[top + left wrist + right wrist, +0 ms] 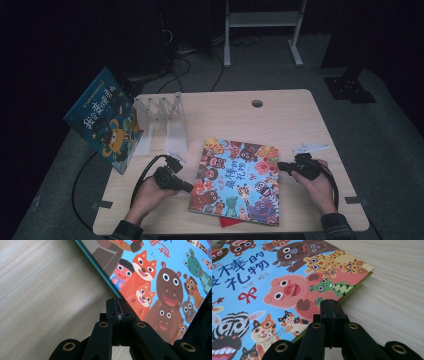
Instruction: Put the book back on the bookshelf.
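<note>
Animal picture book (236,182) lies flat at the table's near edge, right of the clear rack (165,120). L gripper (189,188) w/ jaws closed, empty, tip at the book's left edge. R gripper (281,166) likewise closed and empty at its right edge, probably so the two can steady or square the book between them.

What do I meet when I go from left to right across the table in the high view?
Dark blue book → clear rack → left gripper → animal book → right gripper.
</note>
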A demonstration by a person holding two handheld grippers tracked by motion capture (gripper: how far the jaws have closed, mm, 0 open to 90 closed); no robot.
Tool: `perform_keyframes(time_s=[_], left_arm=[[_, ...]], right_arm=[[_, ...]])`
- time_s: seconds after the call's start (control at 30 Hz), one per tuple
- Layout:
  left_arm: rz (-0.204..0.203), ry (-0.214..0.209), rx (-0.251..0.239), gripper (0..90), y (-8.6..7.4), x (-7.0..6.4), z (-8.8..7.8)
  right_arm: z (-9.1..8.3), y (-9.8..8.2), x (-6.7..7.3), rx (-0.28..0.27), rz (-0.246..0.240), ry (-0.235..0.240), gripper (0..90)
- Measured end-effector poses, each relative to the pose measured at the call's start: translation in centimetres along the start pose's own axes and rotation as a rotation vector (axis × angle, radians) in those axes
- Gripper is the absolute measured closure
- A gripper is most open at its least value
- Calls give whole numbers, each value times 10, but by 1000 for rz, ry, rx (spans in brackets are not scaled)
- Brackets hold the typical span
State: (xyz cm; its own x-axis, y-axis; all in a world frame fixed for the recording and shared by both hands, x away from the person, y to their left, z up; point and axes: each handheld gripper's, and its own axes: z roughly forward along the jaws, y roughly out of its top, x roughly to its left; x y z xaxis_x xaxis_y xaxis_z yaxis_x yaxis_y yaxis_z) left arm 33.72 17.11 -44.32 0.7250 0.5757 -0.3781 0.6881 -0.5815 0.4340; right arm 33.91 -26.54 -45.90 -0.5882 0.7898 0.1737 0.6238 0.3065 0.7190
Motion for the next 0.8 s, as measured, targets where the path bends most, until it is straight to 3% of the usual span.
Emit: perform_keyframes(time_s=[0.53, 0.6, 0.67, 0.8], left_arm=[[5, -8, 15, 862, 0, -1, 0], [5, -4, 17, 824, 0, 0, 0], [3, 5, 11, 727, -1, 1, -1], [-9, 30, -25, 564, -2, 6, -6]], right_arm=[[7, 8, 0, 6, -23, 15, 894], [7, 8, 0, 5, -22, 17, 893], [7, 7, 0, -2, -22, 16, 887], [5, 4, -3, -35, -3, -10, 714]])
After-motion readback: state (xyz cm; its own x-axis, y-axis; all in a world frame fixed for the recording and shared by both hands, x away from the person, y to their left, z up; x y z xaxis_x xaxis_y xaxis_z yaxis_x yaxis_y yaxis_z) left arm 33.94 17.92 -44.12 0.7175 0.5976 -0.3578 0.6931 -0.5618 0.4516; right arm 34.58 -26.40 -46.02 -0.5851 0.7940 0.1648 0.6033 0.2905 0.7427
